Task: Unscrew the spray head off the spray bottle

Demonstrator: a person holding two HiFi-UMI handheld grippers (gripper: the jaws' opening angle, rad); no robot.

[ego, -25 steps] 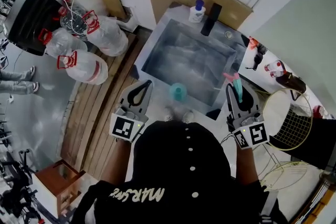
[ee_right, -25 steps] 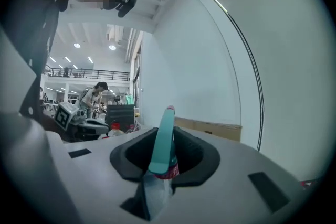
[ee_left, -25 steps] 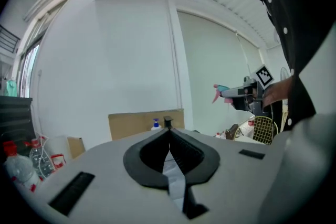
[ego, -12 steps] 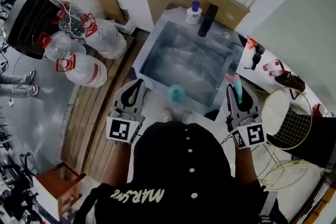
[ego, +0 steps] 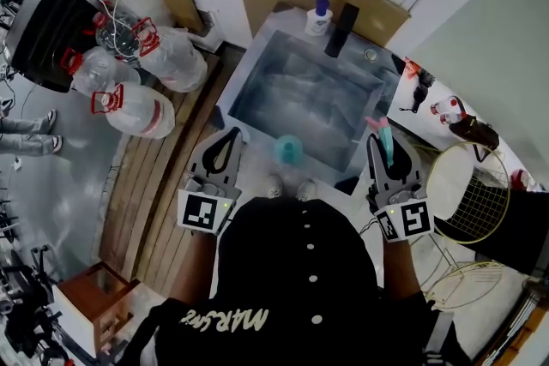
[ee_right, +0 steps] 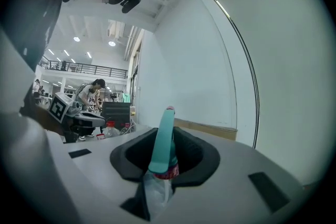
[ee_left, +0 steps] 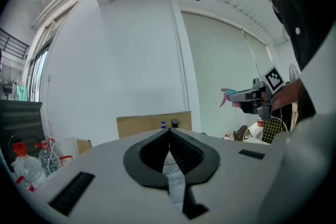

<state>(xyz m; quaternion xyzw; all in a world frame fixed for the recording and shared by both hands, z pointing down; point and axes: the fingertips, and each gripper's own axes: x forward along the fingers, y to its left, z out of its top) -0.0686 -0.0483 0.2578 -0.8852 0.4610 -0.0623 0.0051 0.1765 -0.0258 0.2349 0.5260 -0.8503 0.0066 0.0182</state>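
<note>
In the head view my right gripper (ego: 383,138) is held over the sink's right front corner, shut on the teal spray head (ego: 387,141), whose pink trigger points away from me. The right gripper view shows that spray head (ee_right: 164,144) standing between the jaws, with a red collar at its base. A round teal bottle (ego: 288,152) sits apart from it by the sink's front edge, between my two hands. My left gripper (ego: 232,136) hovers left of the bottle, shut and empty; its tips (ee_left: 169,131) meet with nothing between them.
A steel sink (ego: 254,69) lies ahead, with a black faucet (ego: 337,30) and a blue-capped bottle (ego: 318,18) at its back rim. Large water jugs (ego: 137,111) stand on the left, next to wooden boards (ego: 159,193). A wire basket (ego: 467,193) and small bottles (ego: 463,129) occupy the right.
</note>
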